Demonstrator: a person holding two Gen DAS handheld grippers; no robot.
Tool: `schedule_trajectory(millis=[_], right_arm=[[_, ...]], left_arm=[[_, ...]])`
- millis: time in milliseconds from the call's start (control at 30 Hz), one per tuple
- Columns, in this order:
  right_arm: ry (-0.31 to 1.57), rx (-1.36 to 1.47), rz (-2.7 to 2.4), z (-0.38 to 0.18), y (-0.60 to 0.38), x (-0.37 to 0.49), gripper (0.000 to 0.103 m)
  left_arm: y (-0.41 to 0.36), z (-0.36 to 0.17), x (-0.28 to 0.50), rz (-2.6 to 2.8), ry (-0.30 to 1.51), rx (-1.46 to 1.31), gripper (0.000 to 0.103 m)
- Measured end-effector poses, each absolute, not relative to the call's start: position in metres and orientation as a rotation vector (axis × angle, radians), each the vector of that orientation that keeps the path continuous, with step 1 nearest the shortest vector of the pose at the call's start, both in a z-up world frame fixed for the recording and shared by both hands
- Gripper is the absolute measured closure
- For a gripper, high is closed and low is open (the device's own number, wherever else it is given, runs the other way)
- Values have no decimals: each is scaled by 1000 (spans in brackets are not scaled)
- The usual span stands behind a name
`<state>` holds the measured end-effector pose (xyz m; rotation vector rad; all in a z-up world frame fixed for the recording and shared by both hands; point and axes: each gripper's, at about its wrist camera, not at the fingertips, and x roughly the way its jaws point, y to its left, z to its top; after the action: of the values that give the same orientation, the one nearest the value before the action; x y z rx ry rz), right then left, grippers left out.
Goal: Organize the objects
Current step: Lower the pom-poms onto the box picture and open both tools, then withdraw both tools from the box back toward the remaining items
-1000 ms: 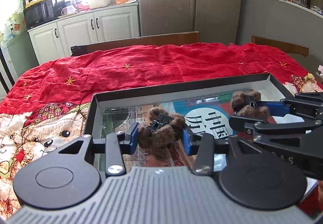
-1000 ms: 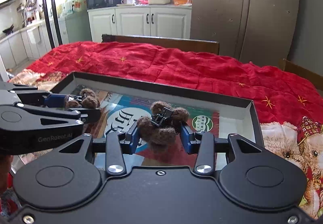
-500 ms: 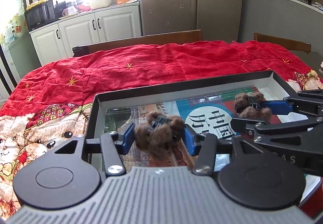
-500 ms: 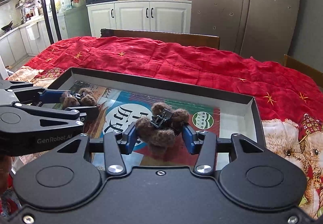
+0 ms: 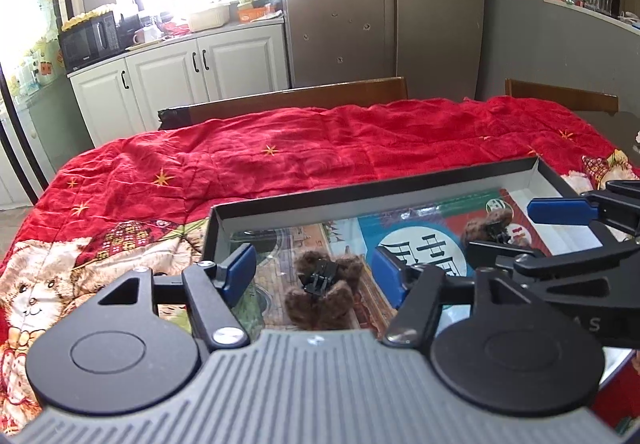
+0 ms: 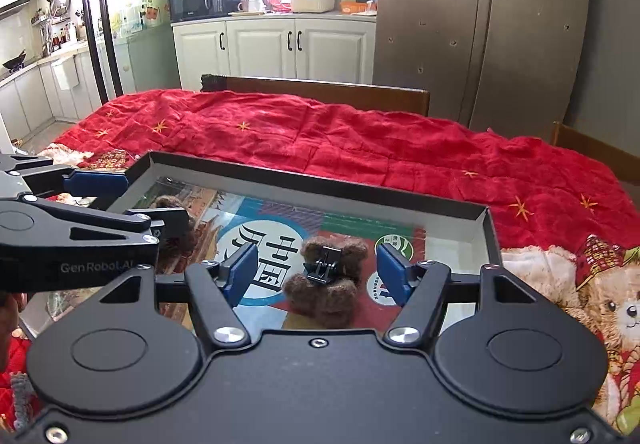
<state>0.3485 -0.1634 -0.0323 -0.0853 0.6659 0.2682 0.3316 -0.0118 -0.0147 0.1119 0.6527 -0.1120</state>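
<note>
Two brown fuzzy hair clips lie in a shallow black-rimmed box on a book with a colourful cover. My left gripper is open, its blue pads standing apart on either side of the left clip. My right gripper is open too, its pads standing apart around the right clip. The right clip also shows in the left wrist view, behind the right gripper's fingers. The left clip is mostly hidden behind the left gripper in the right wrist view.
The box rests on a red quilt with teddy-bear prints over a table. Wooden chair backs stand at the far side. Kitchen cabinets and a fridge lie beyond.
Both grippers have opened and let go of the clips, which now lie in the box. Both grippers have drawn back slightly.
</note>
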Motion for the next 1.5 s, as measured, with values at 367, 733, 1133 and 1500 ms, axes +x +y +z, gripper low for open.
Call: schedule_trajectory(millis=[367,733,1133,1500], right_arm=[[623,-84,280,-5,-172,318,39],[592,-146,296,18,-180,269,39],[609,-142,301,24,-201,220,39],[642,-94,288,18,-229,182,39]], left_arm=[[-5,14,305,-96,609,118,24],[5,37,268,-89,575,141,21],[14,48,220,-105,562,172,17],[24,40,175,-139,577,164,17]])
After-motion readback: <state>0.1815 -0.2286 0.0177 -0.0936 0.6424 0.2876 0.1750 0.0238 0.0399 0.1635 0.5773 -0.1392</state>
